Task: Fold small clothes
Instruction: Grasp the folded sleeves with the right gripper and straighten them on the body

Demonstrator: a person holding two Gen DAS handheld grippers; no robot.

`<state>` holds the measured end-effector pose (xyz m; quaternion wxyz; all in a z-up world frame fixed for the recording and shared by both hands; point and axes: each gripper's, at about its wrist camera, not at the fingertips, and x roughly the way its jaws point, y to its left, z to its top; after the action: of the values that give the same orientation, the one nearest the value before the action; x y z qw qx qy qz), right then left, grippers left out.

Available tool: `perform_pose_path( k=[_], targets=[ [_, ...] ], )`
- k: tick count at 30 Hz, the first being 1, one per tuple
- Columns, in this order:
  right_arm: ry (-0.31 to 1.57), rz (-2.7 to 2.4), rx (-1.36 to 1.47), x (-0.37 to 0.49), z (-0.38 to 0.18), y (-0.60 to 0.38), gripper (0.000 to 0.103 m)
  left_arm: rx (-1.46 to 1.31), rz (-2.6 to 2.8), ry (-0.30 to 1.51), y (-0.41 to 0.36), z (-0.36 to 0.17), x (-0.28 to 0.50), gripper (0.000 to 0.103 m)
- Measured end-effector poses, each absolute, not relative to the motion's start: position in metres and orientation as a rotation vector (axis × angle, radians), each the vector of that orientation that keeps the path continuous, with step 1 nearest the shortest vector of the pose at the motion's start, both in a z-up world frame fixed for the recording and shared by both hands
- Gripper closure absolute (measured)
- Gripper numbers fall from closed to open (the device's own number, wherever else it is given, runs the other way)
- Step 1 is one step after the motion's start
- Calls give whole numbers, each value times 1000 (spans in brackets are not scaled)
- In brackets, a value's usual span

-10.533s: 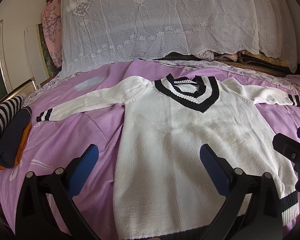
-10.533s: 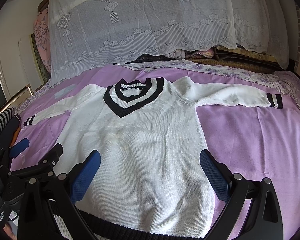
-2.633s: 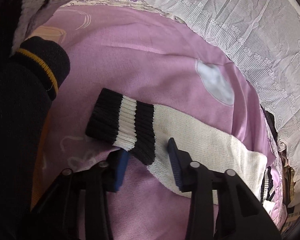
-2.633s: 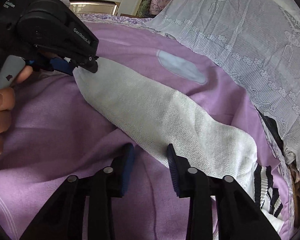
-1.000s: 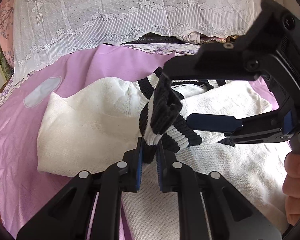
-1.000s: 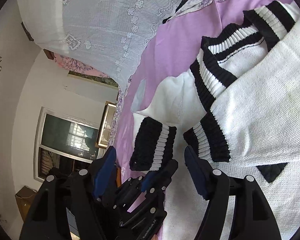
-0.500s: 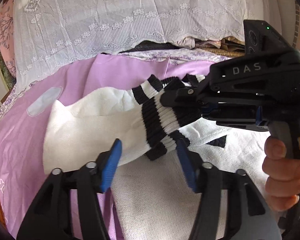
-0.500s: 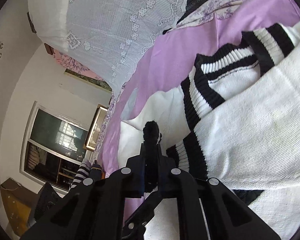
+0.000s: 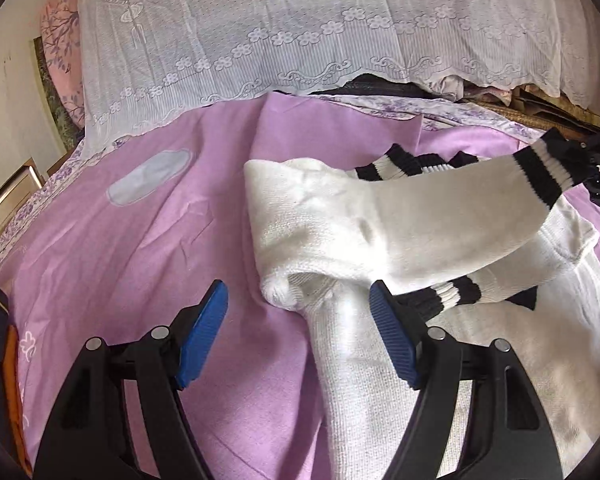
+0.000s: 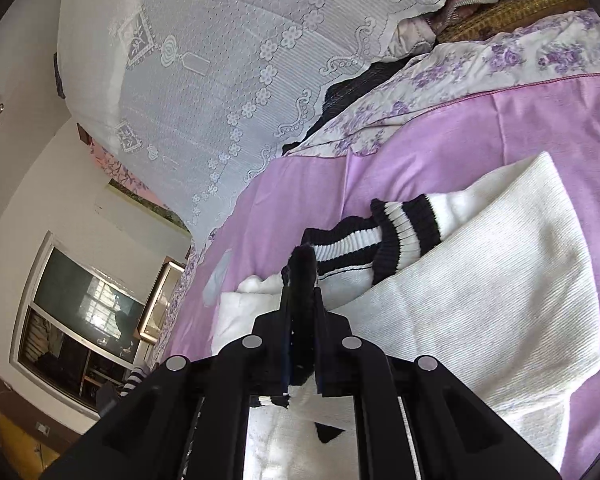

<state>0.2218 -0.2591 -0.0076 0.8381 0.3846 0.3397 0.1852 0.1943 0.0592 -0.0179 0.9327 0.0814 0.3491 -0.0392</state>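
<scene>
We find the left gripper (image 9: 298,334) just opened, empty; the right gripper (image 10: 302,312) now clamps the cuff (image 10: 303,276), apparently carrying the sleeve (image 9: 440,220) across the sweater (image 9: 520,360).

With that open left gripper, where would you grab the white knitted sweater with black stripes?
Probably the rolled fold at the white knitted sweater's shoulder, just ahead of the left gripper, whose blue pads have just been opening with nothing pressed between them. The bunched edge stands up off the purple bedsheet, so coming in low from the near side should catch it. The right gripper pinches the striped cuff.
</scene>
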Motion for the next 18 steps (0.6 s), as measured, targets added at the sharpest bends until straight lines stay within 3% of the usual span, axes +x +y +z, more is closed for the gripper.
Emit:
perform_pose_path(
  k=[11, 14, 18],
  targets=[
    [728, 282, 779, 219, -21, -293, 94, 145, -21, 773, 73, -24, 206, 32],
    [755, 244, 779, 222, -34, -299, 94, 204, 42, 777, 68, -28, 211, 23],
    [781, 200, 807, 226, -51, -311, 94, 231, 80, 834, 68, -42, 219, 18]
  ],
)
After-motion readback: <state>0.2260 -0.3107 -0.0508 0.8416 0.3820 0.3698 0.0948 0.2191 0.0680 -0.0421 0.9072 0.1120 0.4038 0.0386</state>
